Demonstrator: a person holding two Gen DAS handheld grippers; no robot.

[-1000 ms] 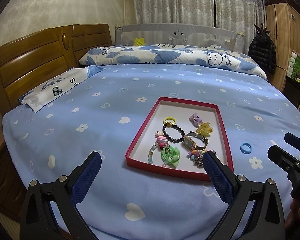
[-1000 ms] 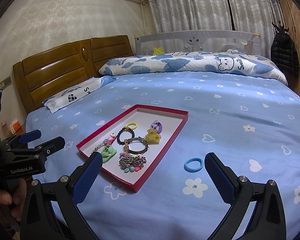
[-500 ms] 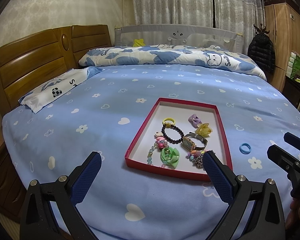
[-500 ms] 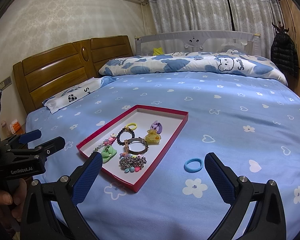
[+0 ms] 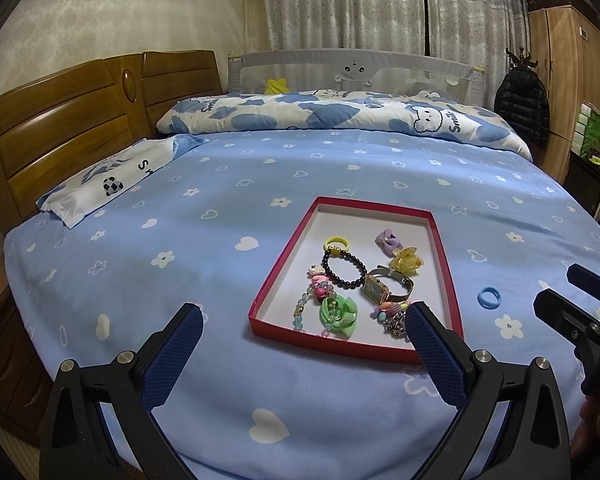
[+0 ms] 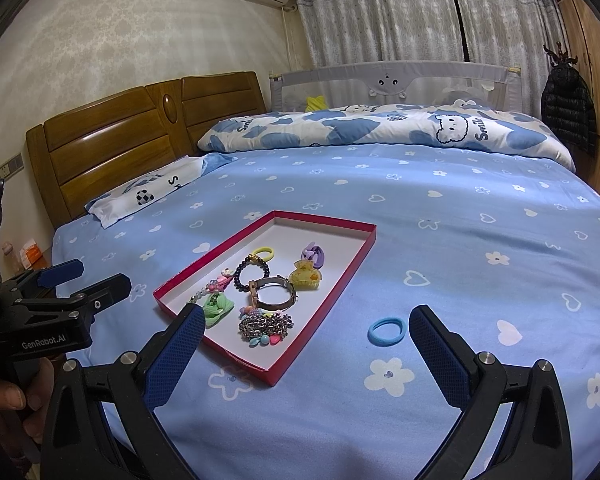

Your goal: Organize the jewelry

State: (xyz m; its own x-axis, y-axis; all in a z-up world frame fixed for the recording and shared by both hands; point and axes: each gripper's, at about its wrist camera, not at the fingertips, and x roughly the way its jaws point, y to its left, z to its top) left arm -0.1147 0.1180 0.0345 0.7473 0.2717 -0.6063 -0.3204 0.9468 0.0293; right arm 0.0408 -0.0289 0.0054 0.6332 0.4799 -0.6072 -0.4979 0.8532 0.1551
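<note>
A red-rimmed shallow box (image 5: 278, 268) (image 6: 332, 286) lies on the blue bedsheet and holds several pieces: a black bead bracelet (image 5: 344, 270), a watch (image 5: 384, 288) (image 6: 272, 294), a green hair tie (image 5: 338, 312), a yellow clip (image 6: 305, 276), a chain (image 6: 265, 326). A blue hair ring (image 5: 489, 297) (image 6: 386, 331) lies on the sheet right of the box. My left gripper (image 5: 302, 354) is open and empty, hovering in front of the box. My right gripper (image 6: 306, 356) is open and empty, with the blue ring just inside its right finger.
The bed runs back to a wooden headboard (image 5: 68, 136), a pillow (image 5: 112, 182) at left and a rolled quilt (image 5: 340, 118) across the far side. A wardrobe and a hanging black jacket (image 5: 522, 106) stand at right.
Both views have barely shifted. The grippers stay open, and the box and blue ring have not moved.
</note>
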